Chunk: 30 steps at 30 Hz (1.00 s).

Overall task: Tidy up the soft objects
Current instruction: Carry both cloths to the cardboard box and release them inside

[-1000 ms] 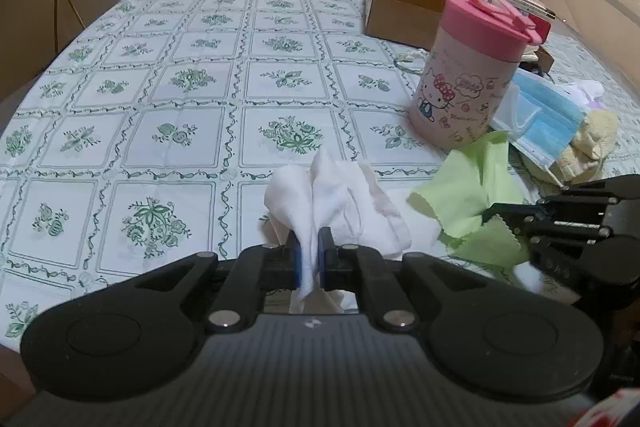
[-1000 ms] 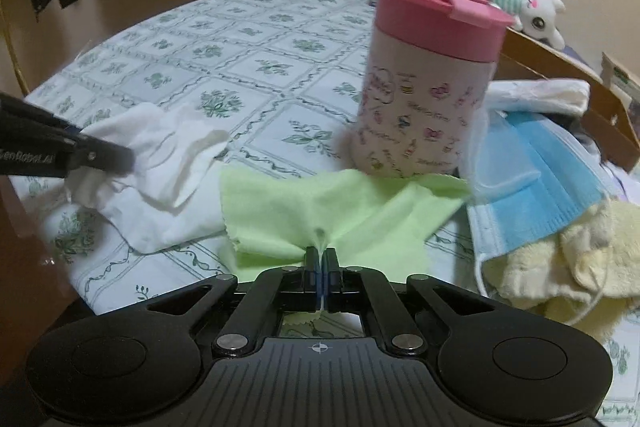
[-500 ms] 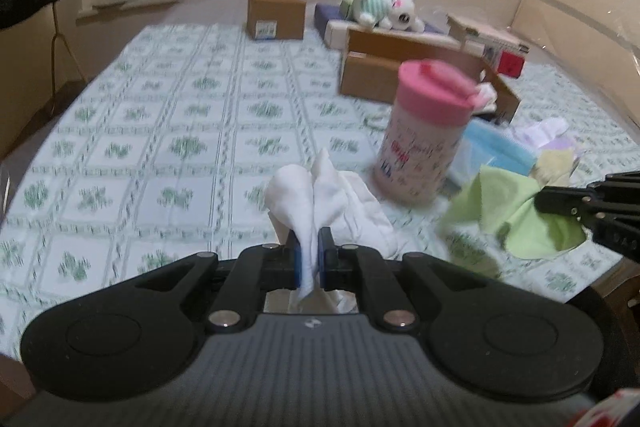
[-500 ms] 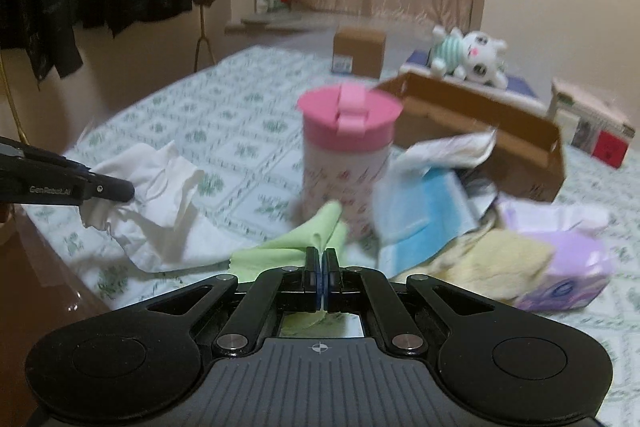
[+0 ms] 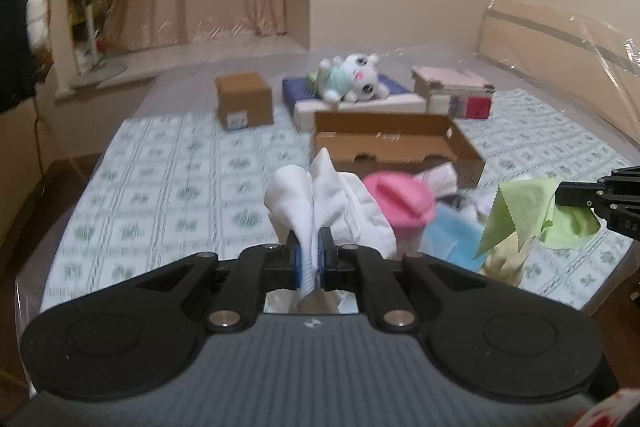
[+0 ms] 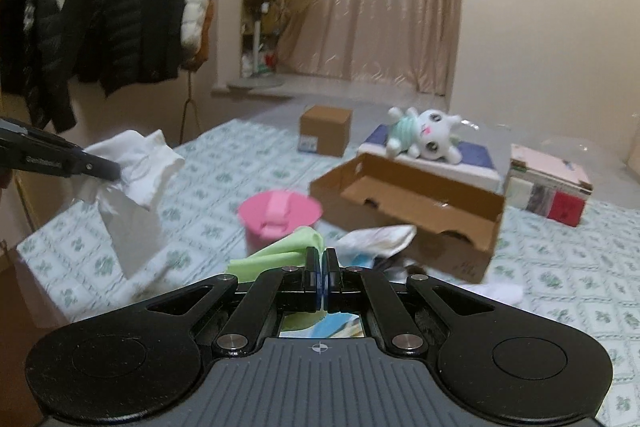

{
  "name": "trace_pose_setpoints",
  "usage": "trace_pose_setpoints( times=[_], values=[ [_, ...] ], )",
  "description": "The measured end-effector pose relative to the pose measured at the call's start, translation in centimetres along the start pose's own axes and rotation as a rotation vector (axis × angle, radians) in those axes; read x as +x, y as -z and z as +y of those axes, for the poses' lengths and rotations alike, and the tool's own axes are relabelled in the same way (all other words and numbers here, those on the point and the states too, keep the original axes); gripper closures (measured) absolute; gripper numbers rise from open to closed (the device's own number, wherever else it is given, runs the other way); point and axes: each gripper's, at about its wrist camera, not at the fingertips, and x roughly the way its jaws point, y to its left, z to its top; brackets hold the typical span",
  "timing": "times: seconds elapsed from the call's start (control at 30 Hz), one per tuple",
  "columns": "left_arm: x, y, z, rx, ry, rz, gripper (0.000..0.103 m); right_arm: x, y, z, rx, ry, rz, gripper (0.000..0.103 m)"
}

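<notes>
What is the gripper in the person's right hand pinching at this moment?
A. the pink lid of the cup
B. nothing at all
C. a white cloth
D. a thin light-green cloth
D: the right gripper is shut on the thin light-green cloth, which hangs from it above the table; the white cloth is in the left gripper.

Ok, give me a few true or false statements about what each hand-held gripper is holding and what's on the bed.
1. The left hand-held gripper is shut on a white cloth. True.
2. The right hand-held gripper holds a blue mask. False: it grips a green cloth.
3. The plush toy sits inside the open cardboard box. False: it lies on a box behind it.
4. The pink-lidded cup stands on the bed. True.
</notes>
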Motion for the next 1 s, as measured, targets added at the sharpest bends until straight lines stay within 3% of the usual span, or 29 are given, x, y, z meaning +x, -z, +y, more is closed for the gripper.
trace_pose_setpoints(
  times=[0.2,0.47,0.73,1.0],
  values=[
    [1.1,-5.5,-0.9,0.051,0.061,-0.029,0.096,-0.5,-2.7,-4.0,0.037,0.019,-0.033,0.102],
    [5.7,-12.6,-2.3,0.110,0.125,-0.048,0.096,1.1,-6.8,-9.7,0.089,0.034,-0.060,0.102],
    [12.9,-18.3,-4.6,0.154,0.162,-0.025,0.096,7.1,-9.6,-14.6,0.144,0.027,-0.039,0.102],
    [22.8,-19.9,-7.1,0.156,0.194,0.043,0.096,14.4,-11.0,-18.7,0.171,0.025,-0.001,0.102]
  ],
)
